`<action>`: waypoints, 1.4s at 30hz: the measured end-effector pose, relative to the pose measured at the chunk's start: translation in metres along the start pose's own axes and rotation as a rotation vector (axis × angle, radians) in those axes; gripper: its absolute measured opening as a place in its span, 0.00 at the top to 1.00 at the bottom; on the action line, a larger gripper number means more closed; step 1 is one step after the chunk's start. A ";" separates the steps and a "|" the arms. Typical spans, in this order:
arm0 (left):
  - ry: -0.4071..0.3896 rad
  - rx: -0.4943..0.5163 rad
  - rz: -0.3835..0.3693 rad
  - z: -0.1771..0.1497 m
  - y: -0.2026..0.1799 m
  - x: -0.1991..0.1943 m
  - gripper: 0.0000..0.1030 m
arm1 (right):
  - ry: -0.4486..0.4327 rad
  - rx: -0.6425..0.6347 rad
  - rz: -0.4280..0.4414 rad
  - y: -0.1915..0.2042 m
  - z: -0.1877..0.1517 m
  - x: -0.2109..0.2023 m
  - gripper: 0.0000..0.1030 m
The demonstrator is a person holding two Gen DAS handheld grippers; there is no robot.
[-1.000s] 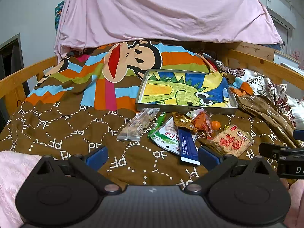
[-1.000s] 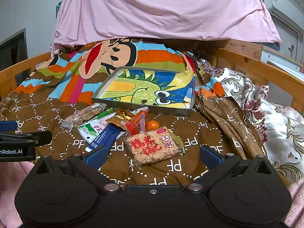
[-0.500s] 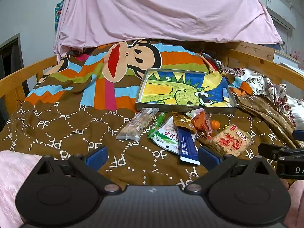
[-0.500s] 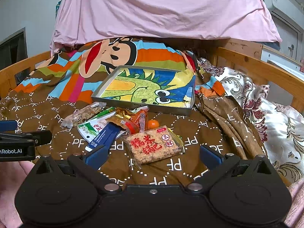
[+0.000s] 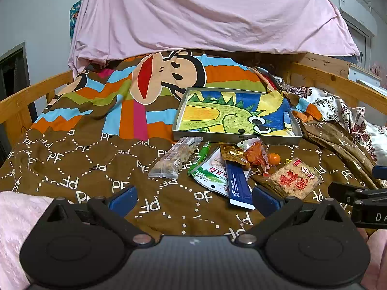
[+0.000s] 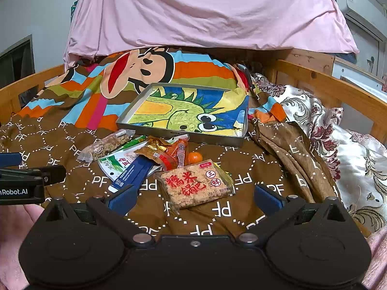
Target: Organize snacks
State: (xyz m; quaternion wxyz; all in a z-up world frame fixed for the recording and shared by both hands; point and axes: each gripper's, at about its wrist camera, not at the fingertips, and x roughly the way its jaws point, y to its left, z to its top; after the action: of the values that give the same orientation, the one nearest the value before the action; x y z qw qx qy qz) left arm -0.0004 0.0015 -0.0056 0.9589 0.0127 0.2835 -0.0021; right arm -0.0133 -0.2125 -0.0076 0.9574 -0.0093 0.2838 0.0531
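Snacks lie scattered on a bed spread with a brown monogrammed blanket (image 5: pixel 101 169), just in front of a shallow metal tray (image 5: pixel 237 136) lined with a green dinosaur drawing. The tray sits toward the middle of the bed, its near wall almost touching the nearest wrappers, and nothing rests inside it.

The left tongs (image 5: pixel 193 197) hover low over the blanket near the foot of the bed, blue pads spread wide apart and gripping nothing. The right tongs (image 6: pixel 193 197) are likewise held wide apart, with a rice cracker pack (image 6: pixel 197 184) bearing red characters lying on the blanket between and just beyond the pads, untouched.

In the pile, from the left side of the bed: a clear-wrapped grain bar (image 5: pixel 175 158), a slim green stick pack (image 5: pixel 200 154), a white and green pouch (image 5: pixel 210 172) with a dark blue sachet (image 5: pixel 238 183) lying across it, a gold wrapper (image 5: pixel 232 154), an orange-red packet (image 5: pixel 257 155) and a small orange fruit (image 5: pixel 274 158) close beside the packet. The rice cracker pack (image 5: pixel 296 178) is the piece nearest the right edge of the bed.

A pink sheet (image 5: pixel 205 12) hangs over the head of the bed, above a striped cartoon monkey cover (image 5: pixel 169 75). Floral satin bedding (image 6: pixel 350 145) is bunched along the right wooden rail (image 6: pixel 338 89).
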 end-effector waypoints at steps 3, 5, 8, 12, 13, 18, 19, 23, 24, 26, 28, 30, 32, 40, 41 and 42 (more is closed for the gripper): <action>0.001 -0.001 -0.001 0.000 0.000 0.000 0.00 | 0.001 0.000 0.000 0.000 0.000 0.000 0.01; 0.001 0.000 -0.001 0.000 0.000 0.000 0.00 | 0.001 0.000 0.000 0.000 0.000 0.000 0.01; 0.005 0.006 0.002 -0.003 -0.002 0.001 0.00 | 0.001 0.000 0.000 0.000 0.000 0.000 0.01; 0.007 0.009 -0.001 -0.006 -0.004 0.004 0.00 | 0.001 0.000 0.000 0.000 0.000 0.000 0.01; 0.007 0.007 -0.004 -0.006 -0.003 0.004 0.00 | 0.002 0.000 0.000 0.000 0.000 0.000 0.01; 0.011 0.003 -0.010 -0.004 -0.003 0.004 0.00 | 0.002 -0.001 0.000 0.000 0.000 0.000 0.01; 0.012 0.003 -0.011 -0.004 -0.003 0.003 0.00 | 0.002 0.000 0.000 0.000 0.000 0.000 0.01; 0.014 0.009 -0.010 -0.003 -0.004 0.003 0.00 | 0.003 -0.001 0.000 0.000 0.000 0.000 0.01; 0.015 0.010 -0.011 -0.003 -0.005 0.003 0.00 | 0.003 -0.001 0.000 0.000 0.000 0.001 0.01; 0.017 0.011 -0.006 -0.003 -0.005 0.003 0.00 | 0.004 -0.001 0.000 0.000 0.001 0.001 0.01; 0.024 0.013 0.005 -0.002 -0.006 0.005 0.00 | 0.005 -0.001 0.000 0.000 0.001 0.002 0.01; 0.031 0.016 0.013 -0.001 -0.007 0.006 0.00 | 0.007 -0.001 0.001 0.000 0.001 0.002 0.01; 0.039 0.019 0.020 -0.001 -0.007 0.007 0.00 | 0.010 0.000 0.002 0.001 0.001 0.002 0.00; 0.086 -0.004 -0.044 0.010 -0.001 0.016 0.00 | 0.100 0.017 0.019 -0.005 0.009 0.020 0.01; 0.096 -0.006 -0.062 0.013 0.000 0.019 0.00 | 0.115 0.016 0.024 -0.006 0.010 0.022 0.01; 0.110 -0.008 -0.085 0.016 0.001 0.023 0.00 | 0.133 0.017 0.030 -0.006 0.010 0.026 0.01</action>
State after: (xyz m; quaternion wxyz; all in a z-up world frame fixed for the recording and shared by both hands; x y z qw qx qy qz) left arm 0.0273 0.0019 -0.0049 0.9410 -0.0032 0.3360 -0.0408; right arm 0.0147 -0.2159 -0.0132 0.9355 -0.0005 0.3474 0.0643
